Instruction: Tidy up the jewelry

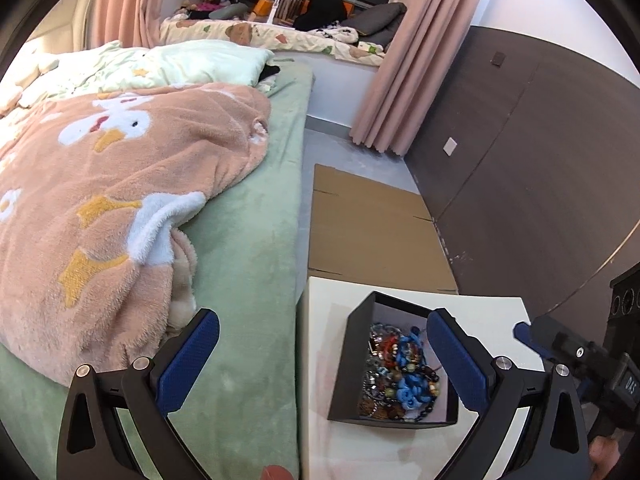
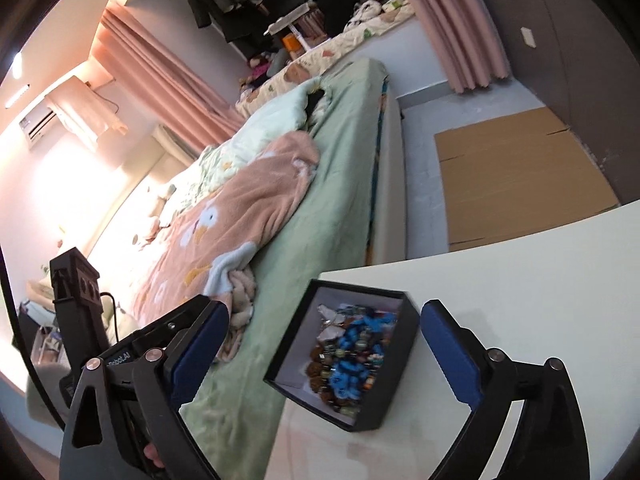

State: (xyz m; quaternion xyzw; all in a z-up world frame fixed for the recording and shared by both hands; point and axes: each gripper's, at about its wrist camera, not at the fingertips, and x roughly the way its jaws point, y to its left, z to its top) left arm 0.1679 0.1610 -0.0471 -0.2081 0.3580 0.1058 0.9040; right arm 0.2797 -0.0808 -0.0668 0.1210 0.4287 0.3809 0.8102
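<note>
1. Left wrist view: left gripper (image 1: 324, 360) spread wide, holding nothing; bed (image 1: 248, 240) at left, black box (image 1: 352, 360) of beaded jewelry (image 1: 404, 372) on white table (image 1: 480, 320).
2. Right wrist view: right gripper (image 2: 324, 344) wide, empty, box (image 2: 400, 364) between its fingers.

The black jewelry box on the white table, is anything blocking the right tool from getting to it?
Nothing visible does. The right tool is open, the black jewelry box sits lidless on the white table, beads exposed.
</note>
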